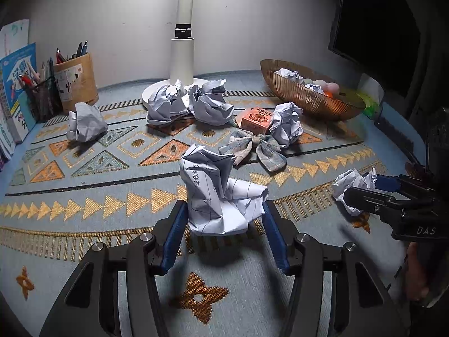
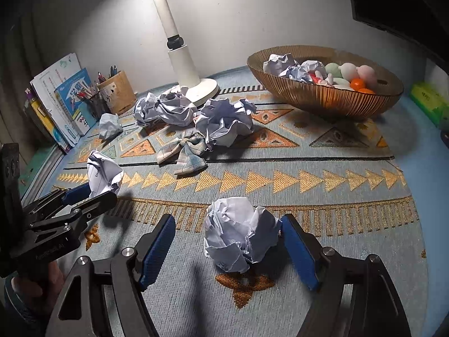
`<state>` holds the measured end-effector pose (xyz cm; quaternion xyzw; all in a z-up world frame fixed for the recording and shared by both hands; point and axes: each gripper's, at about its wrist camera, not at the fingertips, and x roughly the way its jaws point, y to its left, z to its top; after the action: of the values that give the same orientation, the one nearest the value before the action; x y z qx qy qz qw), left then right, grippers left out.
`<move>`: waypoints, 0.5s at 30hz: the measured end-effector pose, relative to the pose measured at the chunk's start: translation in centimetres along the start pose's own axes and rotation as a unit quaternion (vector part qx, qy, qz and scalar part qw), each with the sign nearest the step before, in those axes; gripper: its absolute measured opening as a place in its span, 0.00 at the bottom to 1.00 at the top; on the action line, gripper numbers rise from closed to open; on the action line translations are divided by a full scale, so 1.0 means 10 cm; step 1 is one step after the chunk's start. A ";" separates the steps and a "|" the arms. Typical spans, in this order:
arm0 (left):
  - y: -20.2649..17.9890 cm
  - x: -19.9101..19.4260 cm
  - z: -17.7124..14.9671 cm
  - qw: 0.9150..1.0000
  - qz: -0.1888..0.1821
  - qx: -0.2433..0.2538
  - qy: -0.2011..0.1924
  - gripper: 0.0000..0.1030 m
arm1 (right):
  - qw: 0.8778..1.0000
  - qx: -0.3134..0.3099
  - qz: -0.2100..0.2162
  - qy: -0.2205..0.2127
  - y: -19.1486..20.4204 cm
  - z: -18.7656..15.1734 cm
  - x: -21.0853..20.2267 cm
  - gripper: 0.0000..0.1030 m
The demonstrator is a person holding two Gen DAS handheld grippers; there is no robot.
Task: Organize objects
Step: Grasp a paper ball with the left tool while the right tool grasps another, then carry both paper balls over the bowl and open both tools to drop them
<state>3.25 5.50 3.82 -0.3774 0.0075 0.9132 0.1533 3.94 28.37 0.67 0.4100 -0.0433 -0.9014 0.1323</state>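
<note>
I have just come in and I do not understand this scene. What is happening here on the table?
A person is tidying a table with a gripper in each hand. The left gripper has a crumpled paper between its fingers, and the right gripper stands open around another paper ball. More paper balls and a cloth bow lie on the mat. The bowl already holds some paper balls.

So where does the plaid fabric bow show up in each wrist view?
Left wrist: plaid bow sits centre-right, in front of the orange box.
Right wrist: plaid bow sits left of centre, beside a big paper wad.
Shared landmark: white lamp base, behind it.
</note>
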 end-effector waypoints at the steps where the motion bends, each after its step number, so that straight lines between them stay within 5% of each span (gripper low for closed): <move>1: 0.00 0.00 0.00 1.000 0.000 0.000 0.000 0.51 | 1.000 -0.001 -0.002 0.000 0.00 0.00 0.00 0.73; 4: 0.00 0.00 0.00 1.000 -0.001 0.001 -0.001 0.51 | 1.000 0.002 -0.021 0.012 0.00 -0.01 0.06 0.73; 6: -0.01 -0.01 0.00 1.000 -0.002 0.002 -0.003 0.51 | 1.000 -0.001 -0.023 0.018 0.00 -0.01 0.09 0.48; 12: -0.04 -0.04 0.03 1.000 -0.003 0.004 -0.005 0.49 | 1.000 -0.002 -0.025 -0.012 0.01 0.00 -0.02 0.46; 15: -0.13 -0.12 0.17 0.999 -0.035 -0.003 -0.017 0.49 | 1.000 0.011 -0.014 -0.014 -0.07 0.05 -0.09 0.46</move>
<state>3.27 6.65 5.97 -0.3627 -0.0109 0.9134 0.1843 4.00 29.25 1.46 0.3995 -0.0494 -0.9082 0.1146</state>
